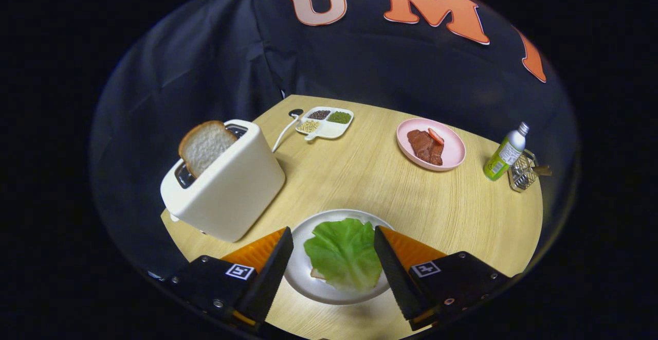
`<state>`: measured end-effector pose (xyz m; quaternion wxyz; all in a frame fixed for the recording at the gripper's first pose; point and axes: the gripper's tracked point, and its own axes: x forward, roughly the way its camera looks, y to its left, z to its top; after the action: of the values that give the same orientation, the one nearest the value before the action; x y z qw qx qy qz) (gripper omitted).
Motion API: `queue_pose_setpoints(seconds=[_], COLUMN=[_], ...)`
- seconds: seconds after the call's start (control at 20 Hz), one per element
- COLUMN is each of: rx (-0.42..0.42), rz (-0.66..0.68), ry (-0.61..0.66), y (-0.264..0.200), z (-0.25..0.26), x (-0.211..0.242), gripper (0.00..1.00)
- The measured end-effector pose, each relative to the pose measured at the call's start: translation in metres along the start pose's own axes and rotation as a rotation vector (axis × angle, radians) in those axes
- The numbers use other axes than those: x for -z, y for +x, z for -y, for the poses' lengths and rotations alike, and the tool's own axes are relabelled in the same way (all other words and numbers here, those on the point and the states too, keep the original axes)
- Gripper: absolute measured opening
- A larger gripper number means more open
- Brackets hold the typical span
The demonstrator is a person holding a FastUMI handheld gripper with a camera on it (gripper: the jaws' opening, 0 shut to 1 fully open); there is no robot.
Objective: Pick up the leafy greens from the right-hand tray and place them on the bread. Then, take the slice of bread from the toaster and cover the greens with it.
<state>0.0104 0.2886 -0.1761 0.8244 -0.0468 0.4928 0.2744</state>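
**Greens down, toaster slice next**

The worktop [370, 185] carries everything, so start with the biggest thing on it: the toaster [226, 185] stands beyond and to the left of your tongs [333, 250], with the slice of bread [204, 145] sticking up out of its slot, tilted and well clear of the rim. Just ahead of you lies the white plate [308, 283], and on it the leafy greens [343, 252] sit between the spread fingers, covering the lower bread [317, 274], of which only a pale edge shows. Your tongs are wide apart and hold nothing.

My reading is that the first half is done and the toaster slice is your next target. The risks from here:

- Pinch the slice too low and the fingers may knock the toaster, which looks light enough to slide.
- Squeeze hard and soft bread will likely crush or tear.
- Set it down off-centre and it could drag the leaf off the plate.

Further off, the pink plate [431, 144], the divided dish [325, 122] and the bottle [505, 154] are well apart from your path.
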Motion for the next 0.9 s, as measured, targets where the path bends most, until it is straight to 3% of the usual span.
queue_pose_setpoints(seconds=[0.65,0.9], rx=[-0.155,-0.163], rz=[-0.006,-0.038], ry=[-0.027,-0.015], y=[0.0,0.02], z=[-0.13,-0.16], x=[-0.092,-0.105], gripper=[0.97,0.95])
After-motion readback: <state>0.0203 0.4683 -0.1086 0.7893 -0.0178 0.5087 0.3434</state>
